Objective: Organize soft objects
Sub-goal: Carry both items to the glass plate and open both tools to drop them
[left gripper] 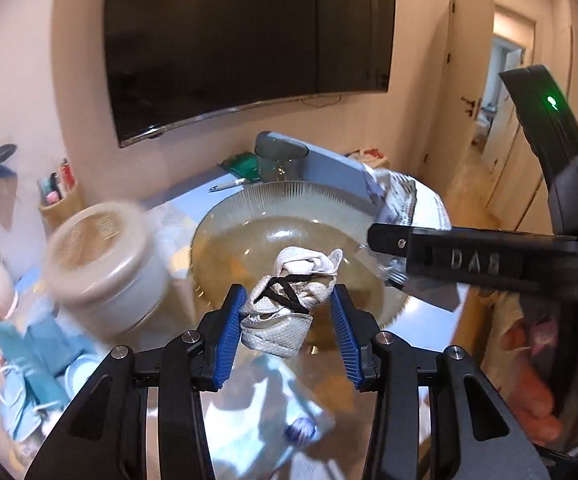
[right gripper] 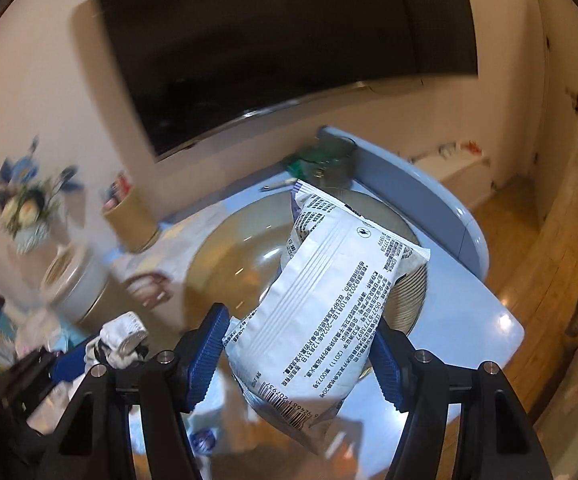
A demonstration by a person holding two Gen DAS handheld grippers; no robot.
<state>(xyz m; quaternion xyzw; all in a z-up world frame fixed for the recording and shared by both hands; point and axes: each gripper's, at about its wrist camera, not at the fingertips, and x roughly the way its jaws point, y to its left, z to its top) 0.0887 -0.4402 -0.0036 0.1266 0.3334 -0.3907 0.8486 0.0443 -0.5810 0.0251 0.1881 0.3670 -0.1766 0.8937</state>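
Two grippers each carry one soft thing. The left gripper [left gripper: 287, 312] squeezes one balled white sock [left gripper: 289, 296] so it stays bunched. The right gripper [right gripper: 301, 344] pinches one white packet [right gripper: 329, 300] by its sides so it cannot slip. Both hang over one big glass bowl [left gripper: 265, 204], likely where they go. One white jar [left gripper: 105, 264] stands beside it.

A crumpled white mesh cloth with black cord [left gripper: 285, 300], bunched into a wad, hangs above the near rim of the ribbed glass bowl [left gripper: 273, 200]. A white printed soft packet [right gripper: 329, 300] tilts over the same bowl's right rim.
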